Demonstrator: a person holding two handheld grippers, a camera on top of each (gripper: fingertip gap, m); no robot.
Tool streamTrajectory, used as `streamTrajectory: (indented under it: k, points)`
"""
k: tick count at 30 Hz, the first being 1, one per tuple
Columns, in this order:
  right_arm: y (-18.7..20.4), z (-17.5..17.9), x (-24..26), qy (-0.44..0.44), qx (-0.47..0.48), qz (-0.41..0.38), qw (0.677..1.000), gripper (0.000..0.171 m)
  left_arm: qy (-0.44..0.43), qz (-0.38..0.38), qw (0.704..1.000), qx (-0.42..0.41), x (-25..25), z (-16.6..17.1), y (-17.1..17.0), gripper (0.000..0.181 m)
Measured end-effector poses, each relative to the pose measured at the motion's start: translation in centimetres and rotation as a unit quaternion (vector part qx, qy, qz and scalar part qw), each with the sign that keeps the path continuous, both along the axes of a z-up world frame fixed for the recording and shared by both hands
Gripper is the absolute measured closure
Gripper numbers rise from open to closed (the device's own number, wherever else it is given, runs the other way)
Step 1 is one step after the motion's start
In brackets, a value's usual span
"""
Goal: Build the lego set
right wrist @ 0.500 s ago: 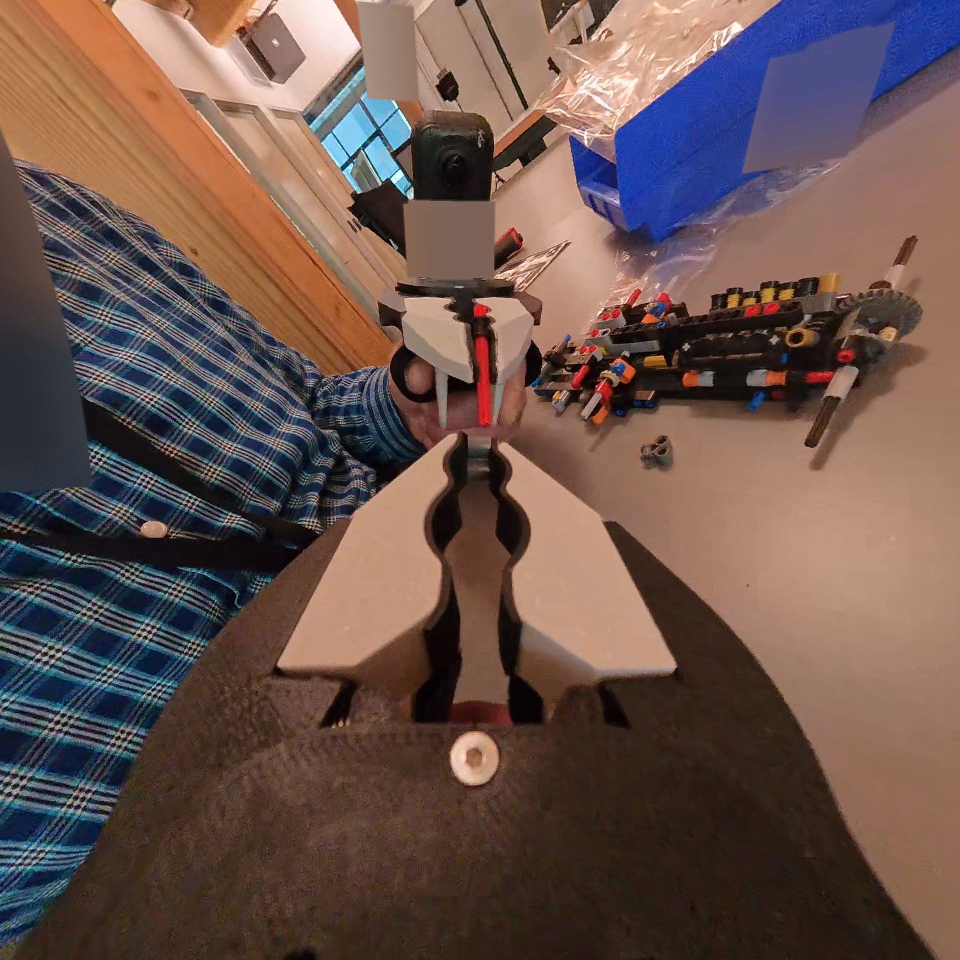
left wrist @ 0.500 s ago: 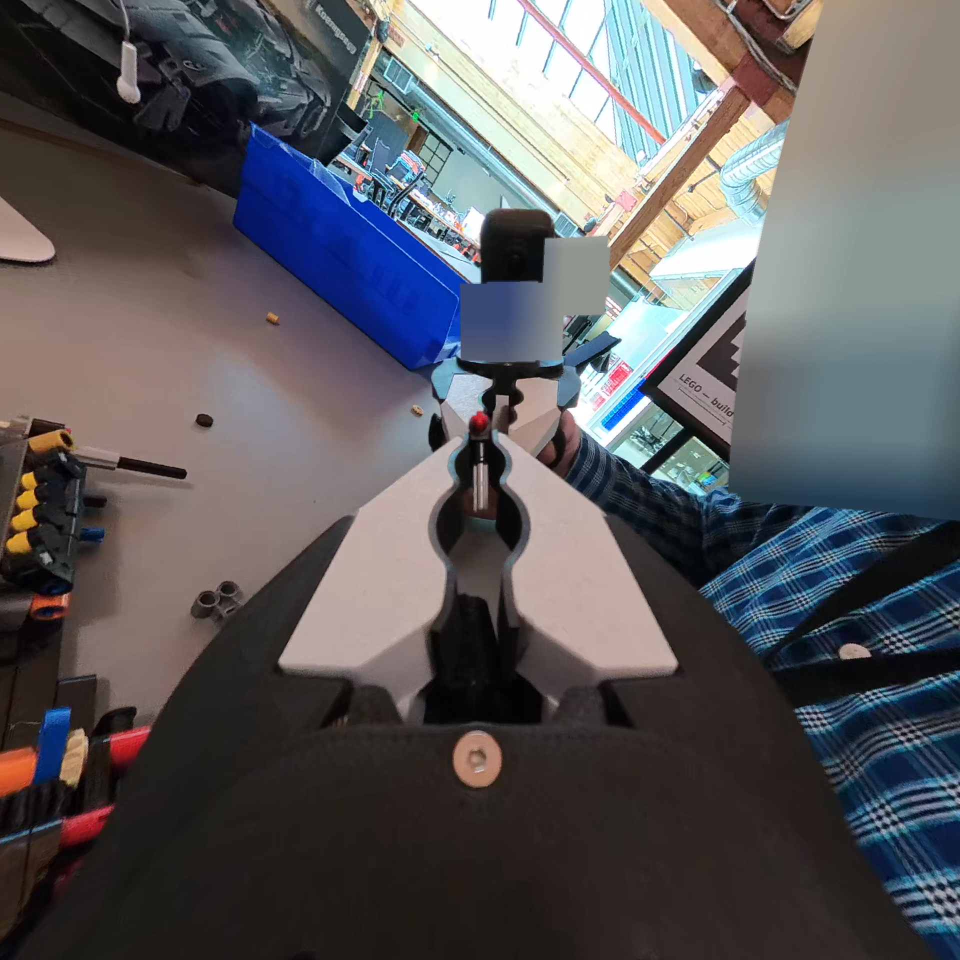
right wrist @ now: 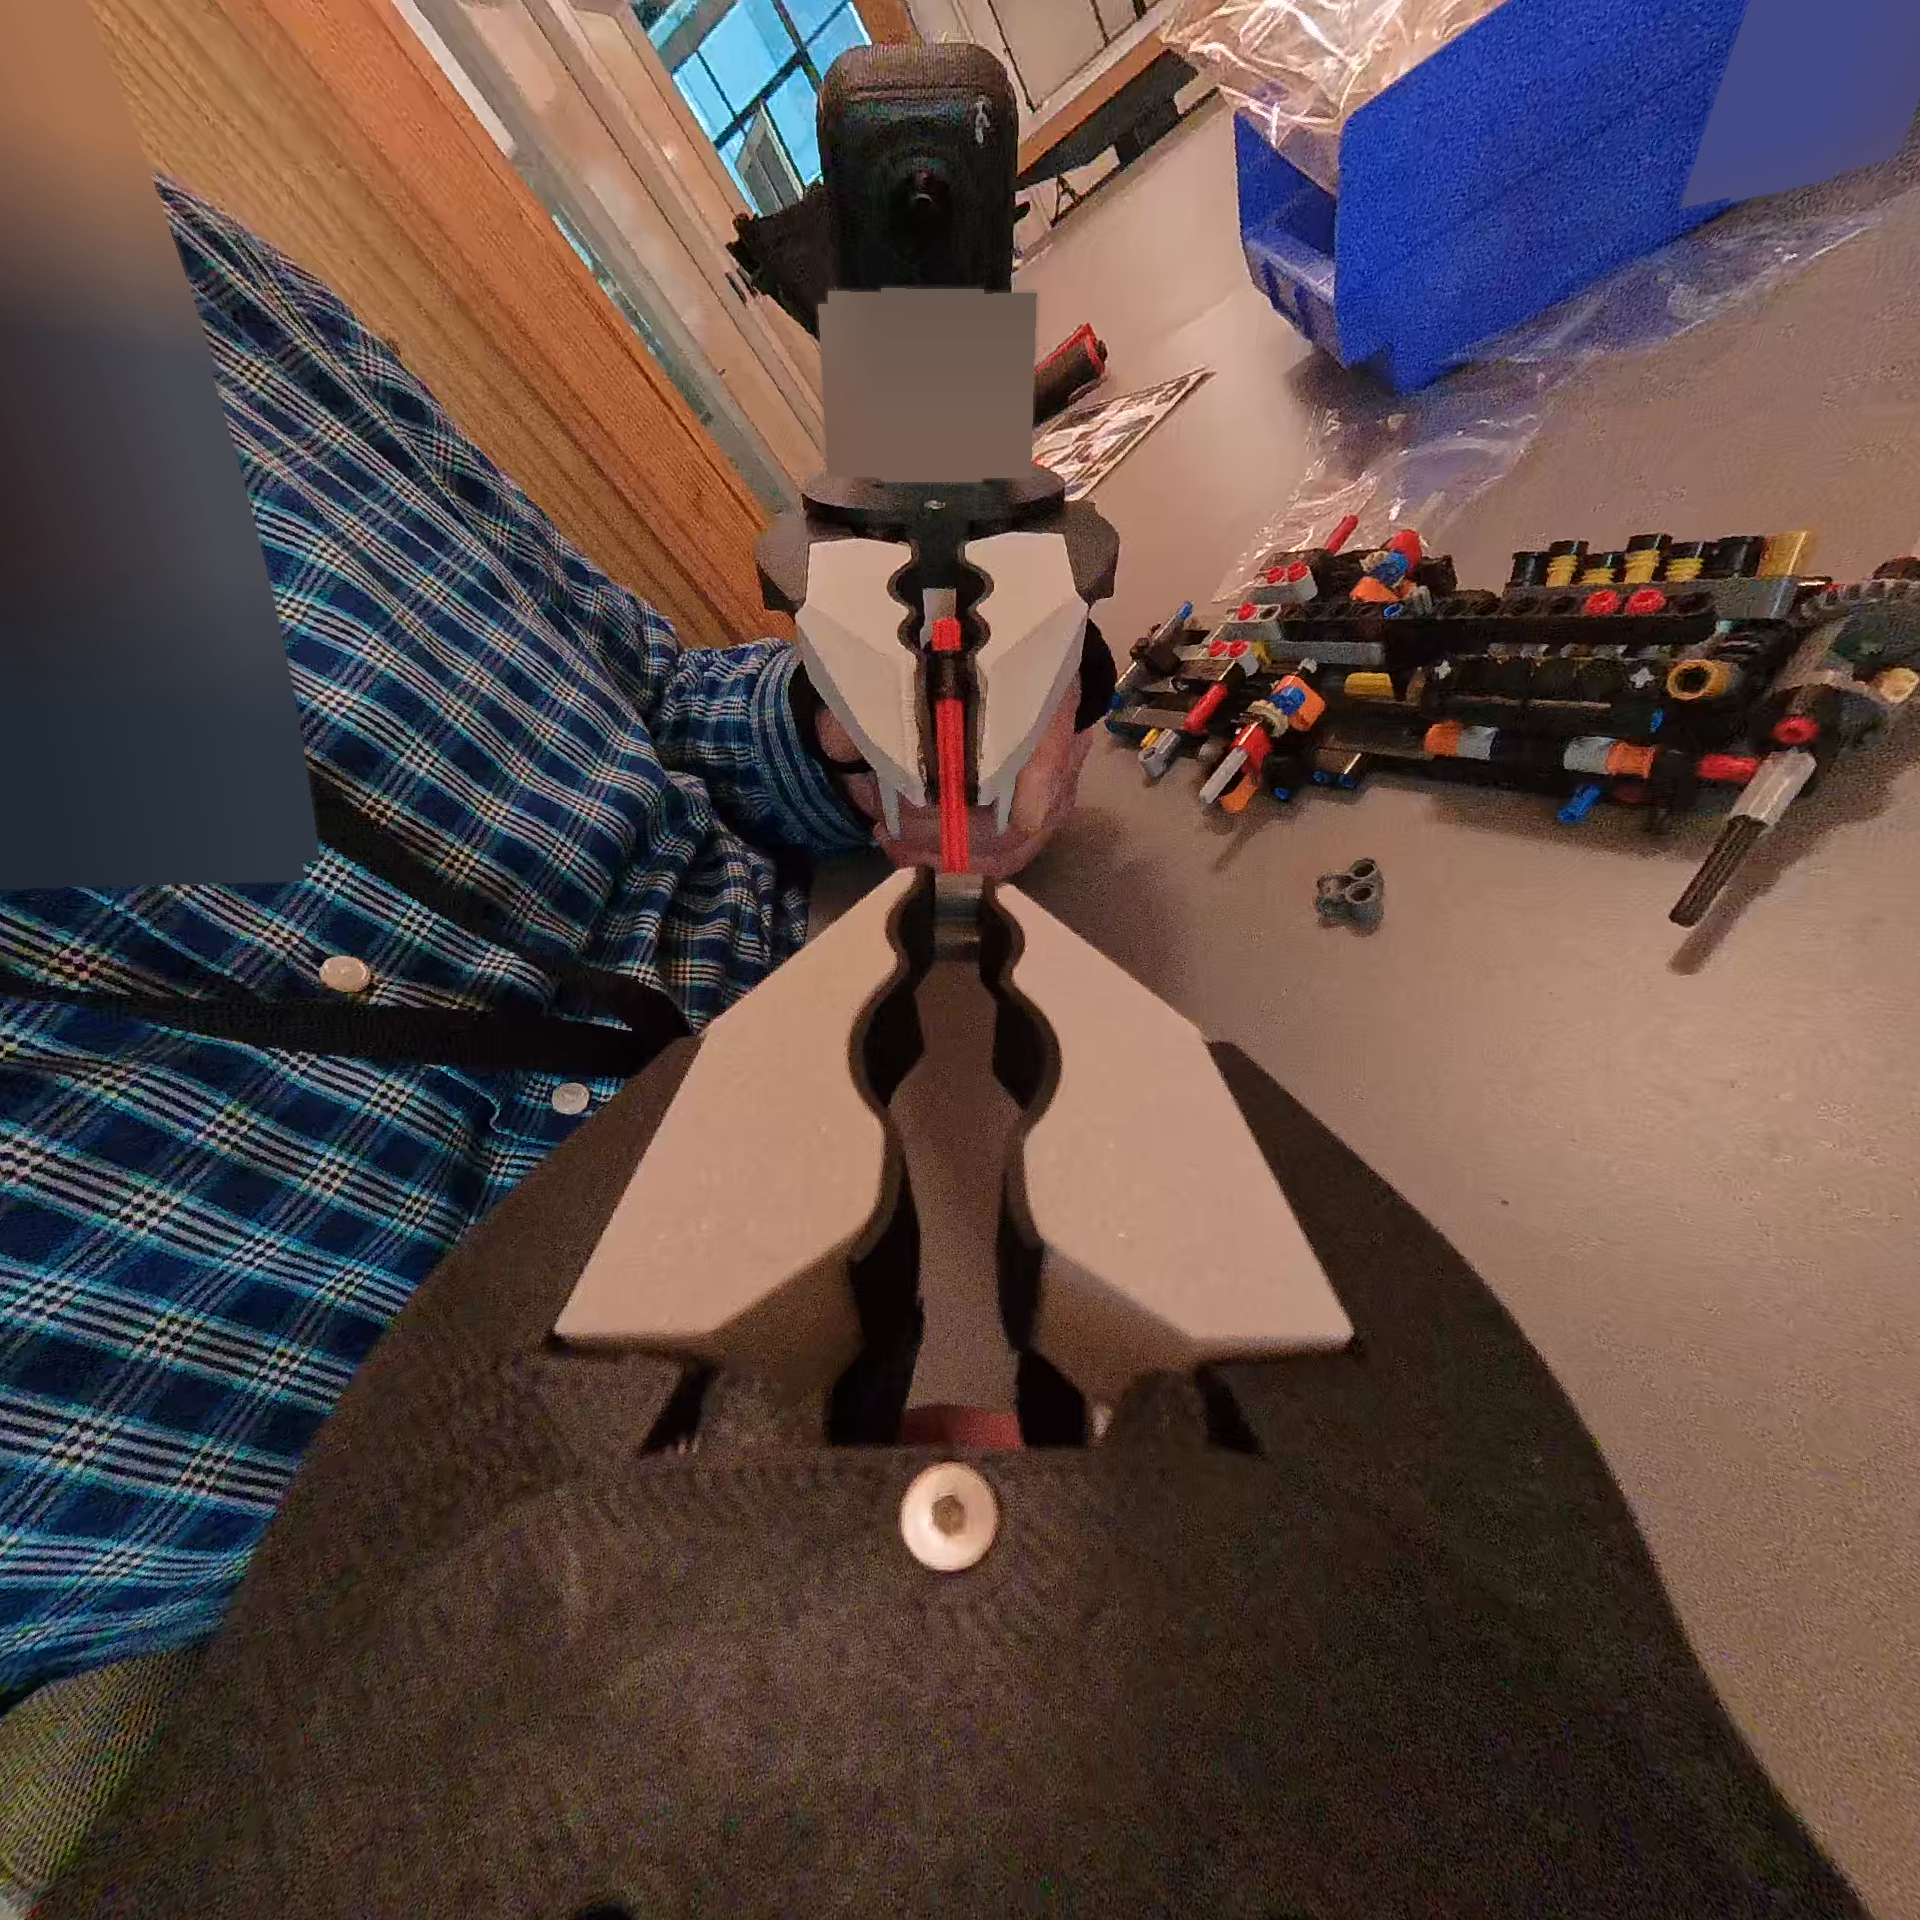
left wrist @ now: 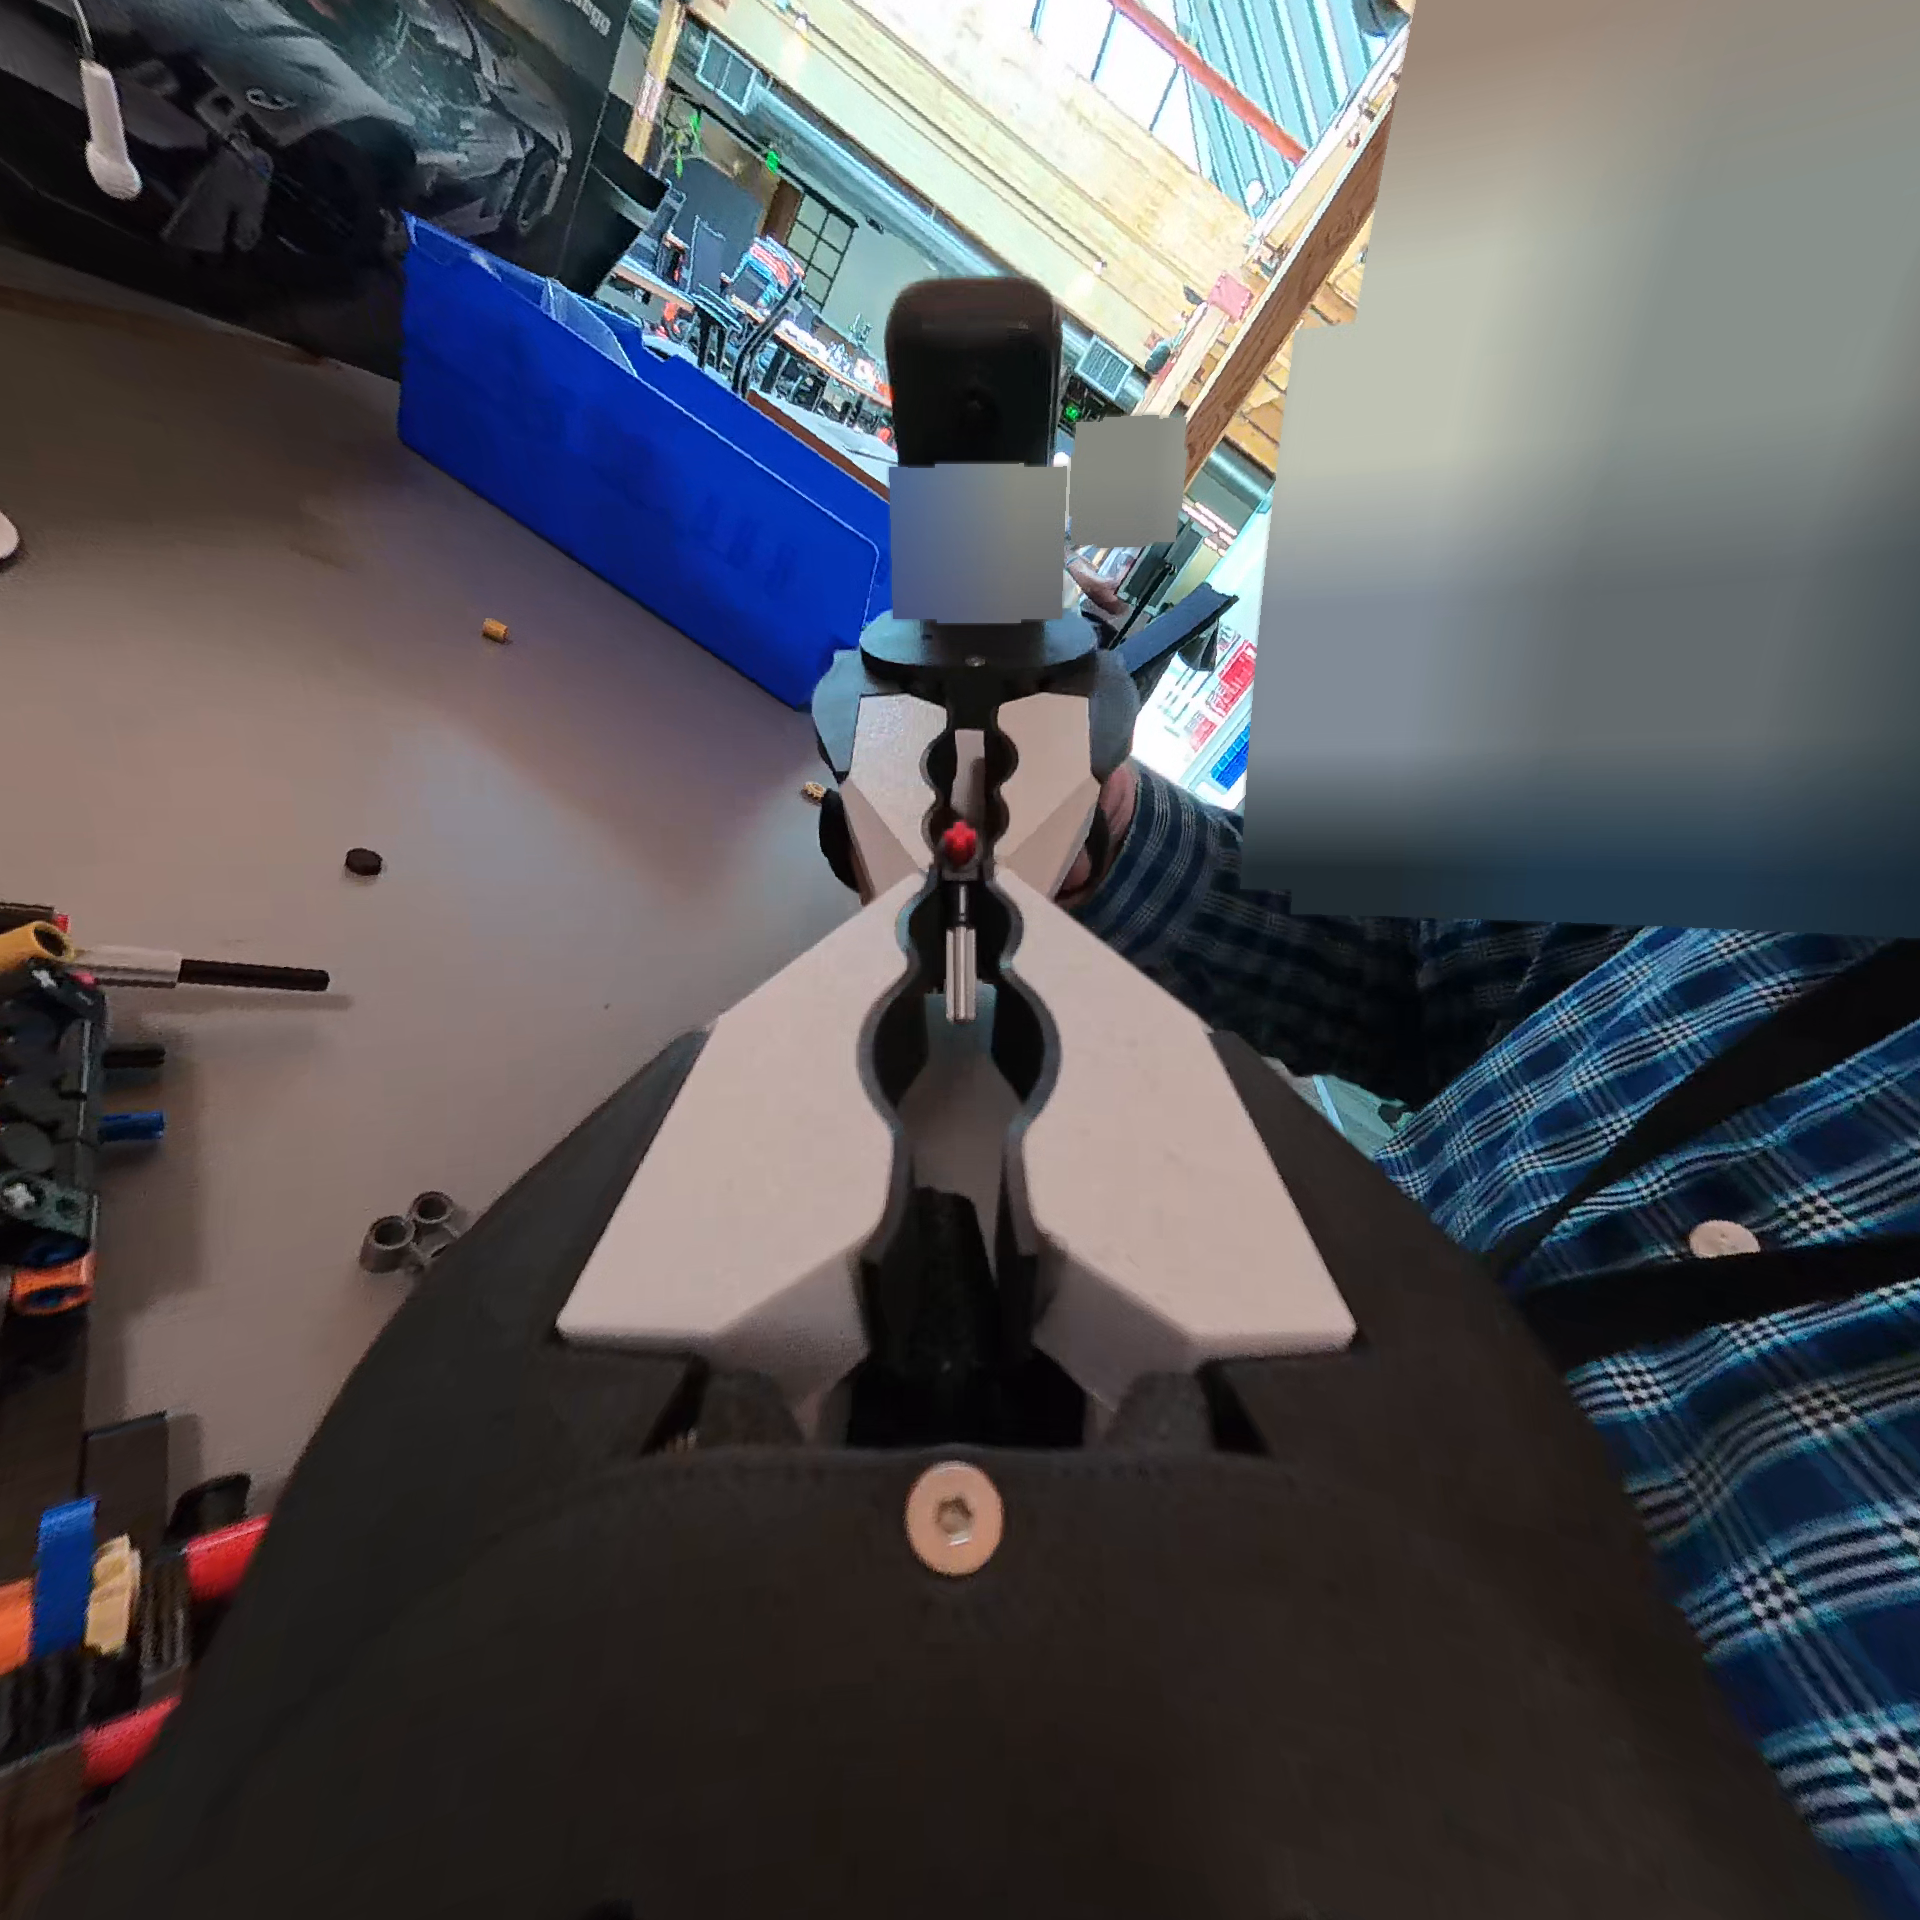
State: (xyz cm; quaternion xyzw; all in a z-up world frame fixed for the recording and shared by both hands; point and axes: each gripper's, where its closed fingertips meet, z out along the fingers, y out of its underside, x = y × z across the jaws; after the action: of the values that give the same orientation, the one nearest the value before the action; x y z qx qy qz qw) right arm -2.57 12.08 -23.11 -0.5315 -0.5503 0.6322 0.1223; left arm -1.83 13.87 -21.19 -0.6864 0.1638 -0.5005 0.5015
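Note:
My left gripper (left wrist: 958,896) is shut on a thin red axle (right wrist: 950,748). The axle sticks out past the left gripper's fingertips (right wrist: 896,805) and points at my right gripper (right wrist: 956,888). In the left wrist view the axle shows as a pale glinting rod with a red end (left wrist: 958,844). My right gripper is shut on a small grey piece (right wrist: 956,906), and the axle tip meets that piece. The two grippers face each other tip to tip above the table. The long black lego model (right wrist: 1507,665) lies on the table to the right.
A small grey connector (right wrist: 1351,894) lies loose beside the model and also shows in the left wrist view (left wrist: 410,1231). A blue bin (right wrist: 1507,187) and a clear plastic bag (right wrist: 1382,447) sit at the back. A black axle (left wrist: 249,977) juts from the model. A person in a plaid shirt (right wrist: 364,727) is close by. My left and right fingertips are right by each other. From the right gripper's tips to the small grey connector (right wrist: 1351,894) is close to 10 cm.
The two grippers have drawn slightly closer together, and the red axle's tip now reaches the grey piece. Both stay shut.

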Motion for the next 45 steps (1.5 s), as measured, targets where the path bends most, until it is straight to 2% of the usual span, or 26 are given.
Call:
streamTrajectory:
  k: [18,31,40,45]
  points:
    - [-0.2,-0.3,1.1,-0.060,0.016,0.030,0.998,0.167,0.049,-0.014,0.998,0.030,0.9,-0.3,-0.4,0.177]
    - [0.1,0.3,1.8,-0.068,-0.001,0.016,0.998,0.167,0.052,-0.037,0.997,0.051,1.7,0.2,-0.2,0.177]
    - [-0.2,0.2,1.8,-0.068,-0.017,0.027,0.997,0.167,0.091,-0.036,0.992,0.078,1.7,0.0,-0.6,0.177]
    - [-0.4,0.5,1.4,-0.069,0.010,0.014,0.997,0.167,0.104,-0.038,0.989,0.097,1.3,0.3,-0.8,0.177]
